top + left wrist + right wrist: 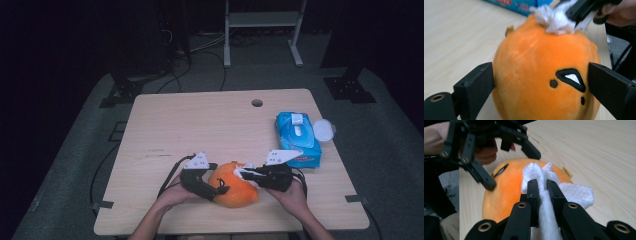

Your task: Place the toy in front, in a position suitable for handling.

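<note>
Orange plush (231, 191) sits at the table's (200, 125) near edge, left of the wipes pack (298, 139). Your left gripper (541, 85) stands wide around the plush, jaws flanking it. Your right gripper (543, 186) is clamped on a white wipe (574, 192) lying against the plush's top.

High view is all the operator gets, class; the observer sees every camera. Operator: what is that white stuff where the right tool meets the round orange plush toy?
Observer: The right tool is shut on a crumpled white paper tissue, which rests on the round orange plush toy.
Operator: And the left tool?
Observer: The left tool has its jaws spread wide, one on each side of the toy.
Operator: Any markings on the toy?
Observer: A black stitched triangle with a white centre faces the left tool.
</note>
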Demonstrator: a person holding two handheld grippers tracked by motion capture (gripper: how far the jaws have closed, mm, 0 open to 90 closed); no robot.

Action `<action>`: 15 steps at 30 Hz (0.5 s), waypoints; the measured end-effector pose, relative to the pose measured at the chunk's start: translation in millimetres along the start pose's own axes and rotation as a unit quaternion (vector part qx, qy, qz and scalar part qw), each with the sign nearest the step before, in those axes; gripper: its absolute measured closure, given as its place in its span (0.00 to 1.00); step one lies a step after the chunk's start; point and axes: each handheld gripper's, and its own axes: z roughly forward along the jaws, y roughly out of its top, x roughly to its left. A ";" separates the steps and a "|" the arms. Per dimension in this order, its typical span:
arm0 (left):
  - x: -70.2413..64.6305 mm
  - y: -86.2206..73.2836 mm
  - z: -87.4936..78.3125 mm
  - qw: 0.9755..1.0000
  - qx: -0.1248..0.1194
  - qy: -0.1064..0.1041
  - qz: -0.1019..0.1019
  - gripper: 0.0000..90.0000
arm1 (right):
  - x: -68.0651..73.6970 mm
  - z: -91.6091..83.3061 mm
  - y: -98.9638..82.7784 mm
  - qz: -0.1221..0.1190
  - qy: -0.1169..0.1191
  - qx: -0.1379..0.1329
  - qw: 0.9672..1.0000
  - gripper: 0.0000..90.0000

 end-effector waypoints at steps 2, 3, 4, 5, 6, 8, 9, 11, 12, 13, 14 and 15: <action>-4.8 1.5 0.9 1.000 0.003 -0.001 0.016 0.19 | 7.6 2.1 4.3 -0.014 -0.002 -0.005 1.000 0.90; -7.8 2.8 1.4 1.000 0.004 0.004 0.028 0.21 | 11.8 4.2 6.6 -0.017 0.004 -0.009 1.000 0.90; -10.4 3.9 1.8 0.999 0.008 0.007 0.039 0.22 | 16.1 7.0 8.7 -0.022 0.008 -0.011 1.000 0.90; -12.5 4.4 2.4 0.999 0.009 0.010 0.045 0.23 | 20.2 10.3 10.5 -0.030 0.009 -0.009 0.999 0.90; -13.1 4.2 2.2 0.999 0.011 0.012 0.050 0.24 | 23.3 13.0 11.7 -0.039 0.006 -0.006 0.999 0.90; -11.7 2.4 1.1 0.999 0.006 0.010 0.044 0.25 | 22.7 13.6 12.2 -0.041 0.002 -0.002 0.999 0.91; -11.4 1.3 1.5 0.999 0.000 0.010 0.041 0.25 | 19.1 12.4 11.5 -0.035 0.003 -0.003 0.999 0.91; -10.5 0.8 1.5 0.999 0.001 0.009 0.043 0.25 | 10.5 8.4 9.0 -0.023 -0.001 -0.003 1.000 0.91; -10.5 0.9 1.8 0.999 0.000 0.009 0.042 0.25 | 5.8 6.2 7.3 -0.019 -0.004 -0.001 1.000 0.91; -10.5 0.8 2.0 0.999 -0.001 0.009 0.042 0.25 | 1.8 3.9 5.7 -0.014 -0.008 0.000 1.000 0.91; -10.6 0.5 2.2 0.999 -0.001 0.008 0.041 0.25 | -1.3 1.4 4.2 -0.009 -0.012 0.002 1.000 0.91; -10.7 0.3 2.1 0.999 -0.001 0.008 0.041 0.25 | -3.6 -0.9 2.8 -0.005 -0.016 0.002 1.000 0.91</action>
